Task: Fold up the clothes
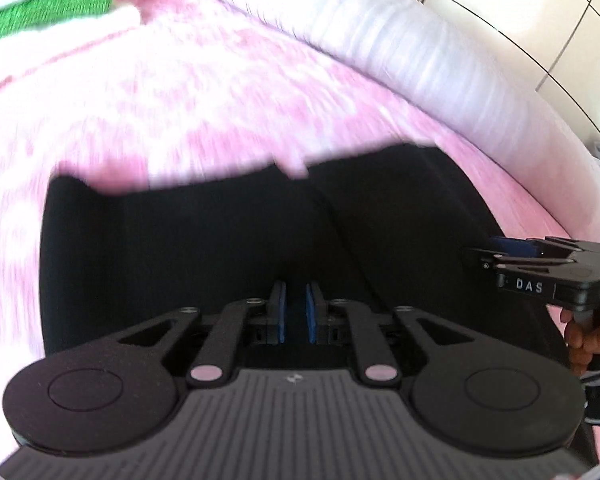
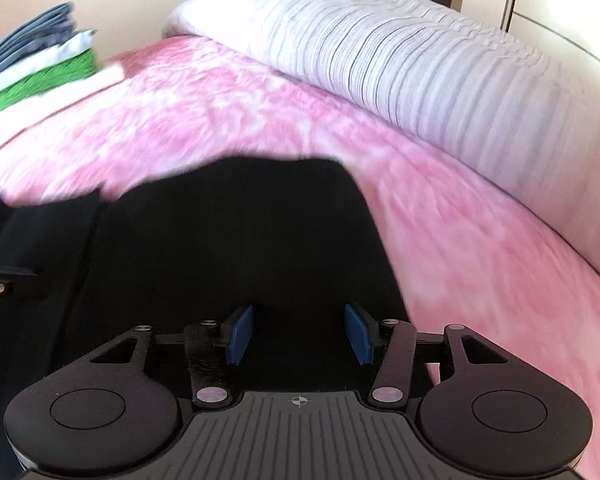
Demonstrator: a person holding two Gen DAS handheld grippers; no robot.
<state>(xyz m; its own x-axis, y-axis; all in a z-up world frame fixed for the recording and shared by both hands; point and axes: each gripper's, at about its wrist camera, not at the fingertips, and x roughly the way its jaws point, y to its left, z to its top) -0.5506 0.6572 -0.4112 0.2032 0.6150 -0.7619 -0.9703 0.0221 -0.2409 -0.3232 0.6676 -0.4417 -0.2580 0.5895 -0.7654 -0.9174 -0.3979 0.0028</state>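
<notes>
Black garment [image 1: 204, 232] lying spread on the pink blanket [image 1: 204, 92] of a bed, its far edge toward the striped pillow [image 2: 400, 60]; a seam or fold line runs down its middle, and both views are blurred, so finer detail of the cloth cannot be read. Left gripper [image 1: 296, 312] sits low over the near part of the garment with its 2 blue pads [image 1: 310, 312] drawn nearly together; whether a layer of cloth is pinched in the narrow gap cannot be told. Right gripper [image 2: 300, 334] hovers over the garment's right portion with its fingers wide apart and nothing between them. The step in hand appears to be taking hold of the near edge for a fold, with the task at an early or middle stage. The next move probably calls for the right fingers to descend and close on the near edge, so that both grippers can carry it toward the far edge. No container is visible; a stack [image 2: 40, 68] of folded grey, white and green items rests at the far left of the bed.
</notes>
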